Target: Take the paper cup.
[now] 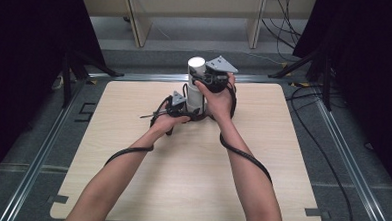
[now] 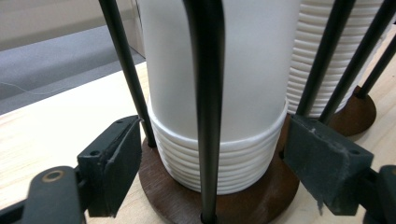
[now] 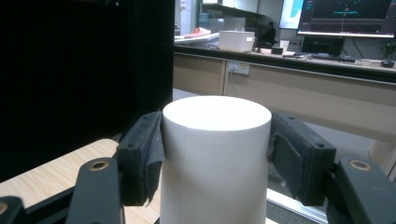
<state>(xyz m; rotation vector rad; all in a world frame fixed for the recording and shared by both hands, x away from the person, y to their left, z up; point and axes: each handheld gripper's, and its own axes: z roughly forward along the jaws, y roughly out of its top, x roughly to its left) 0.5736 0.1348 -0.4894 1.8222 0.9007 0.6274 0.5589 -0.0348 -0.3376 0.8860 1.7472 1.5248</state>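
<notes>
Right gripper view: the right gripper (image 3: 215,156) is clamped on the upturned white cup (image 3: 215,158), one black pad pressed flat against each side just below its closed, flat top. The cup stands upright, its long axis vertical, closed end up and mouth down, and it sits squarely between the jaws.

In the high view this cup (image 1: 196,70) is the tall top of a white stack at the far middle of the wooden table (image 1: 131,177), with the right gripper (image 1: 203,82) gripping it from the near side, high up.

Lower and nearer, the left gripper (image 1: 184,106) sits at the foot of the stack. In the left gripper view the left gripper (image 2: 212,161) has its jaws apart, either side of the round dark wooden base (image 2: 224,205) and the ribbed rims of the nested cups (image 2: 219,163); the left pad stands clear, while whether the right pad touches I cannot tell. Thin black upright rods (image 2: 208,107) ring the stack. A second ribbed stack (image 2: 310,60) stands just behind, on its own base.
</notes>
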